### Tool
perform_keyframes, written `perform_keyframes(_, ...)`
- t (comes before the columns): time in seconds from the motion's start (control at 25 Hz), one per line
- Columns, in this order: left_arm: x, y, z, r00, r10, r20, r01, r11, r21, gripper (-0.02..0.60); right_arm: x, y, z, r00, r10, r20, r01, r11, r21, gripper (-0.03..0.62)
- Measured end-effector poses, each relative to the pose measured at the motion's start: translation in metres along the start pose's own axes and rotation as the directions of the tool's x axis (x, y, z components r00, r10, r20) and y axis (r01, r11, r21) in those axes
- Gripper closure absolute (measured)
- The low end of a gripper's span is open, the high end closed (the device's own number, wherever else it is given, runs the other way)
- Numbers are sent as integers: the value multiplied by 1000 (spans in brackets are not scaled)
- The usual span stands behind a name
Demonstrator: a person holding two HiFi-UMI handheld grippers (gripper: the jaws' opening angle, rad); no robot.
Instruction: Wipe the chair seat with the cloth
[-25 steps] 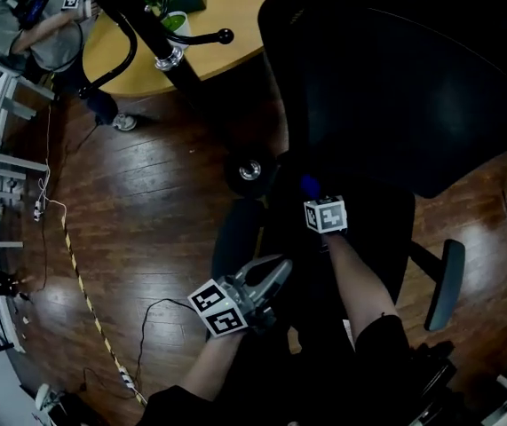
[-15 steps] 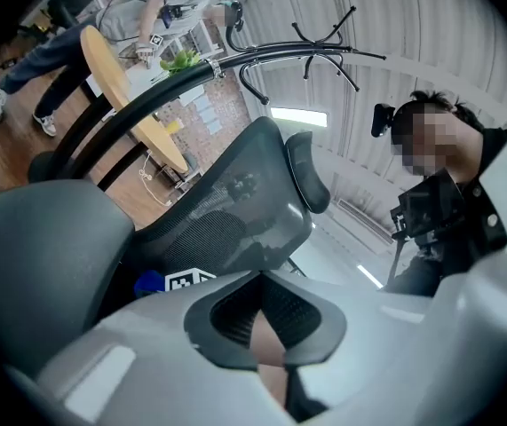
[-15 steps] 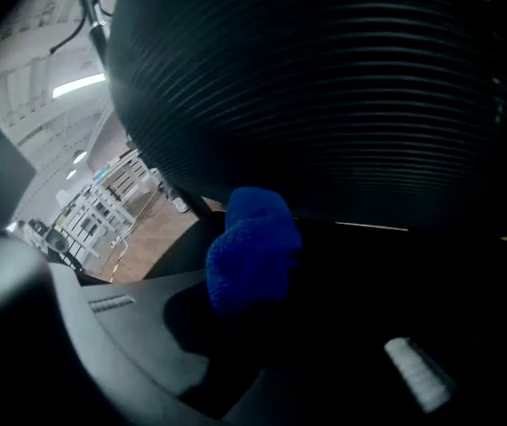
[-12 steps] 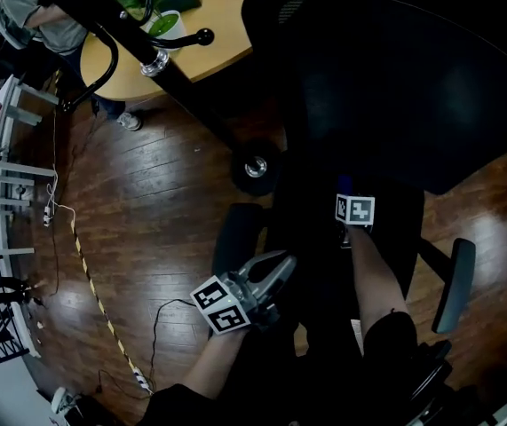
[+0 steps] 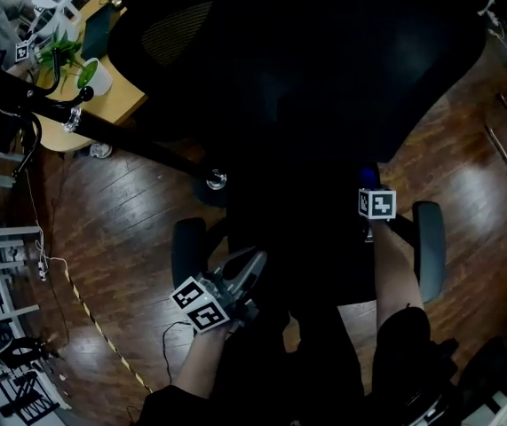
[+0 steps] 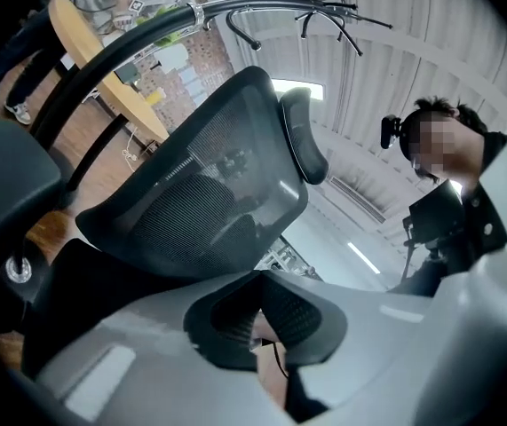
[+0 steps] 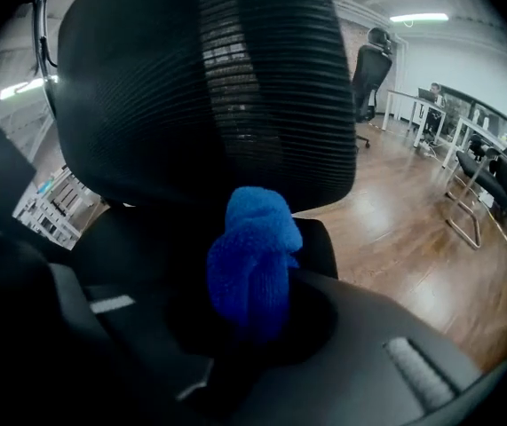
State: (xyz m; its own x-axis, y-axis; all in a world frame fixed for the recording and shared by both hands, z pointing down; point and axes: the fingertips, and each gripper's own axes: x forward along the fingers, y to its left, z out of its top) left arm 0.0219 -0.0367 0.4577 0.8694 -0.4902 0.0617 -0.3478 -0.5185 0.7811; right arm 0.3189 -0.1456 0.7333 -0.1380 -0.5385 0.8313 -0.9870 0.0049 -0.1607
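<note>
The black office chair fills the middle of the head view, its dark seat (image 5: 306, 238) below the mesh backrest (image 5: 324, 69). My right gripper (image 5: 369, 183) is shut on a bunched blue cloth (image 5: 368, 175) over the seat's right side, close to the right armrest (image 5: 429, 248). In the right gripper view the cloth (image 7: 251, 260) sticks up out of the jaws in front of the backrest (image 7: 209, 87). My left gripper (image 5: 251, 264) hangs at the seat's front left, shut and holding nothing; in the left gripper view the gripper (image 6: 257, 331) faces the backrest (image 6: 200, 202).
The left armrest (image 5: 186, 251) is beside my left gripper. A round wooden table (image 5: 111, 105) with a potted plant (image 5: 93, 74), a black stand (image 5: 120, 133) and floor cables (image 5: 84, 300) lie to the left. More chairs (image 7: 493, 176) stand to the right. A person (image 6: 453, 193) is close by.
The head view has swung so the chair sits centred. My right gripper with the cloth has moved right across the seat toward the right armrest. The left gripper has stayed put.
</note>
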Motion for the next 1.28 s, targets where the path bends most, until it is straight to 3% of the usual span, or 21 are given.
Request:
perform_keyframes(0.28,9,-7,-15,1000,-6,-2,7,1000,15,586,-13,-9,4,999,-41,32,41,999,2,559)
perform_keyframes(0.44,-16,-1,-20,998,21,56,-22,1000,6,586,6,24,-17,1000,16,3,-16,999,-44,559)
perform_keyframes(0.6,-41,-3,-3,993,39,114,-40,999,9,586,22,124,-18,988,149,-34,-152,982,-115,559)
perform_keyframes(0.8,-66,-9,3,984,73,163,-80,996,36,587,44,274,-35,930,349,-111,-365,908,-203,559)
perform_keyframes(1.0,-75,-13,3,980,73,185,-79,997,25,586,48,363,-49,891,425,-161,-454,845,-281,559)
perform_keyframes(1.12,-82,-10,0,978,81,191,-86,996,19,586,48,369,-53,896,420,-144,-444,850,-284,559)
perform_keyframes(1.28,-83,-8,0,978,81,191,-85,996,14,586,51,322,-65,927,346,-141,-372,894,-249,559)
